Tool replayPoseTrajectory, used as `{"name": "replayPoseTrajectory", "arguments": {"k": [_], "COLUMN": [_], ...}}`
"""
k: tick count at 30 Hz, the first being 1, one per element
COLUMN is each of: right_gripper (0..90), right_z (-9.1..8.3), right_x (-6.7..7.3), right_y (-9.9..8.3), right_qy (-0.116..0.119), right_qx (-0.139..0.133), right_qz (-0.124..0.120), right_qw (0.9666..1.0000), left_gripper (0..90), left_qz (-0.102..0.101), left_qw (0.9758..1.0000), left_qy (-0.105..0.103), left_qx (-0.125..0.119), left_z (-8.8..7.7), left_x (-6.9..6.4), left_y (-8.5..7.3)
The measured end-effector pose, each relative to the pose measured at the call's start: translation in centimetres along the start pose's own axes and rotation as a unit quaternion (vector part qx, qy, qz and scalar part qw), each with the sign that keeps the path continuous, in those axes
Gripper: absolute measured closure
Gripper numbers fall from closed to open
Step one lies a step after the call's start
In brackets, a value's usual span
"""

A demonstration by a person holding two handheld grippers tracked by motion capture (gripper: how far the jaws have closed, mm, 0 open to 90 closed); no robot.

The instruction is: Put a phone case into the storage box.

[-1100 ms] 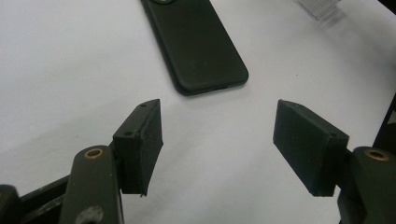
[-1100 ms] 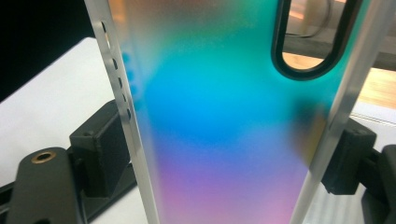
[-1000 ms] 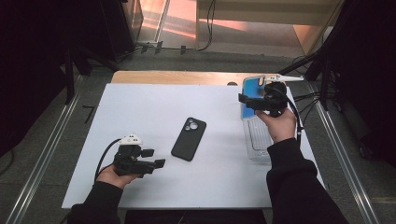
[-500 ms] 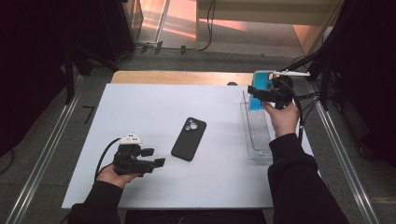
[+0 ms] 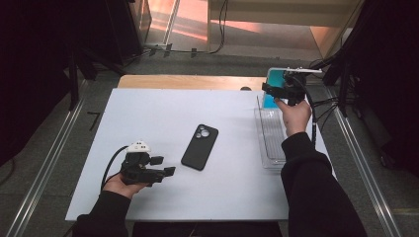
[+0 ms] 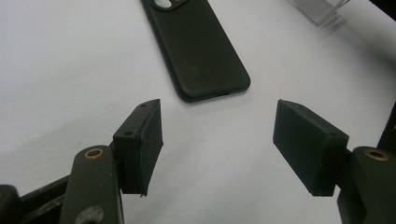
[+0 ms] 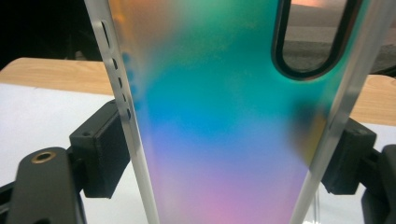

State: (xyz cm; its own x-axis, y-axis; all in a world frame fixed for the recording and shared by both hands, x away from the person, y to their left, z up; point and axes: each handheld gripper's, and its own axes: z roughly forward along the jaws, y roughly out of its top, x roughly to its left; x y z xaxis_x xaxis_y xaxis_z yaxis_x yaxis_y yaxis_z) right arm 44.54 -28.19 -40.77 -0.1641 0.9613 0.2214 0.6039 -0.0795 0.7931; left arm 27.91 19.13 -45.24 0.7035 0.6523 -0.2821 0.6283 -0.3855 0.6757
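Note:
A black phone (image 5: 199,146) lies camera side up in the middle of the white sheet (image 5: 148,113). My left gripper (image 5: 164,166) rests near the front left, open, its jaws pointing at the phone (image 6: 196,46), with bare sheet between the pads (image 6: 217,135). My right gripper (image 5: 272,91) is up at the far right corner, shut on an iridescent teal-to-pink phone case (image 5: 275,78). In the right gripper view the case (image 7: 224,116) stands upright, and the gripper (image 7: 224,149) presses a pad on each of its long edges.
A clear plastic tray (image 5: 269,163) lies along the right side of the sheet, under the right forearm; its corner (image 6: 320,9) shows past the phone. A wooden strip (image 5: 188,81) borders the far edge. Cables trail off the table at the right.
The right hand has carried the case toward the far edge of the table, beyond the end of the tray. The left gripper and the phone have stayed put.

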Motion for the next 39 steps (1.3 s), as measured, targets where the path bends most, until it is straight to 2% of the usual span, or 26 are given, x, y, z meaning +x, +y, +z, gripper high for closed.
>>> {"name": "replayPoseTrajectory", "arguments": {"k": [6,10,14,17,20,25,27,29,34,37,39], "right_gripper": [16.1,16.1,15.9,15.7,15.7,15.2,15.1,14.9,8.1,0.0,0.0], "right_z": [1.9,3.1,4.0,4.5,4.8,5.5,5.7,5.8,5.9,6.0,5.9], "right_x": [-0.3,-0.8,-1.2,-1.5,-1.7,-1.9,-1.9,-1.9,-1.8,-1.8,-1.9], "right_y": [-0.3,-0.6,-1.1,-1.3,-1.5,-1.8,-1.8,-1.8,-1.7,-1.6,-1.5], "right_qy": [-0.011,-0.012,-0.03,-0.025,-0.031,-0.025,-0.03,-0.024,-0.01,-0.016,-0.015], "right_qx": [0.001,0.018,0.03,0.031,0.038,0.053,0.055,0.056,0.06,0.066,0.067], "right_qz": [-0.002,0.005,0.008,0.019,0.015,0.017,0.006,0.005,0.004,-0.001,0.001], "right_qw": [0.9999,0.9997,0.9991,0.999,0.9987,0.9982,0.998,0.9981,0.9981,0.9977,0.9976], "left_gripper": [33.0,33.0,33.0,33.0,33.0,33.0,33.0,33.0,33.0,33.0,33.0], "left_qz": [-0.001,-0.001,-0.001,0.0,0.001,0.001,0.001,0.002,0.002,0.002,0.002], "left_qw": [1.0,1.0,1.0,1.0,1.0,1.0,0.9999,0.9999,0.9999,0.9999,0.9999], "left_qy": [-0.001,-0.002,-0.004,-0.006,-0.006,-0.007,-0.008,-0.008,-0.008,-0.009,-0.009], "left_qx": [-0.001,0.001,0.001,0.002,0.005,0.005,0.006,0.006,0.007,0.007,0.007], "left_z": [0.0,0.1,0.1,0.2,0.2,0.3,0.3,0.3,0.4,0.3,0.4], "left_x": [0.1,0.1,0.1,0.1,0.1,0.1,0.1,0.1,0.0,0.0,0.0], "left_y": [0.0,0.0,0.0,0.0,0.0,0.0,0.0,0.0,-0.1,0.0,-0.1]}}
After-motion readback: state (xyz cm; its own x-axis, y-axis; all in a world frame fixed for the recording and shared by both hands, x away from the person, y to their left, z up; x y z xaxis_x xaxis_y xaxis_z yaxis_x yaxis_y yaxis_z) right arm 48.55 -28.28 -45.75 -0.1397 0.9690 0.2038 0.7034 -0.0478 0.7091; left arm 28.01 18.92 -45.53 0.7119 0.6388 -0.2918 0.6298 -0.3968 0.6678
